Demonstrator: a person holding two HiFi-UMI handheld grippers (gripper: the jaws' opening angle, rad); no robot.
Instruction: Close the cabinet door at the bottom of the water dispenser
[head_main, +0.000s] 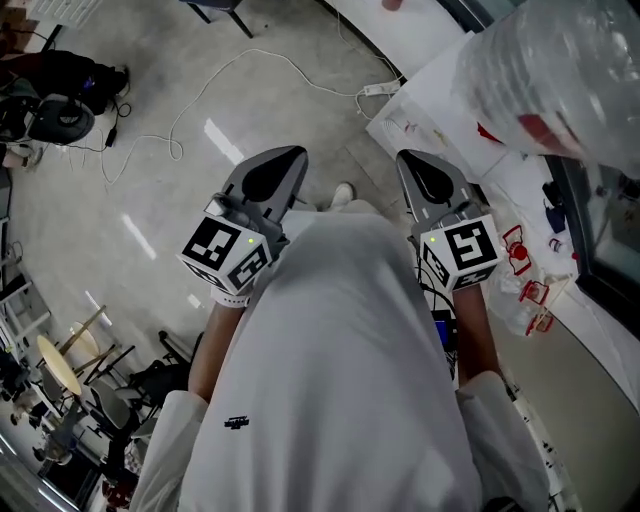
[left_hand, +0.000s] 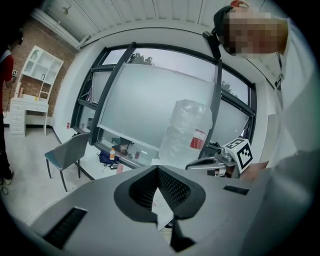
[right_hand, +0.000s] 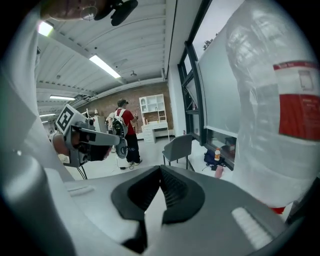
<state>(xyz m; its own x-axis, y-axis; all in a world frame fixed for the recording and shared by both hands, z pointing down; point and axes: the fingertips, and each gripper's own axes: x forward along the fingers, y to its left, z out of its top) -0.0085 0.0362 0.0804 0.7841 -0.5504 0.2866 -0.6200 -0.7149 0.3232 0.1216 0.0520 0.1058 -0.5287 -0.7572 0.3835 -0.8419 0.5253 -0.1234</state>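
The cabinet door at the bottom of the dispenser is in no view. The big clear water bottle (head_main: 560, 70) with a red label fills the head view's top right corner. It also stands ahead in the left gripper view (left_hand: 186, 131) and close on the right in the right gripper view (right_hand: 280, 110). My left gripper (head_main: 296, 154) and right gripper (head_main: 406, 158) are held up side by side in front of my white shirt. Both are shut with nothing between the pads (left_hand: 158, 169) (right_hand: 160, 170). Each gripper view shows the other gripper (left_hand: 192, 165) (right_hand: 121, 144) beside it.
A grey chair (left_hand: 67, 152) (right_hand: 180, 147) stands by the window, whose sill holds a small orange bottle (left_hand: 112, 154). A person in red with a backpack (right_hand: 125, 130) is farther back. White cables (head_main: 180, 130) and a power strip (head_main: 378, 90) lie on the floor. Stools (head_main: 60, 365) stand at the lower left.
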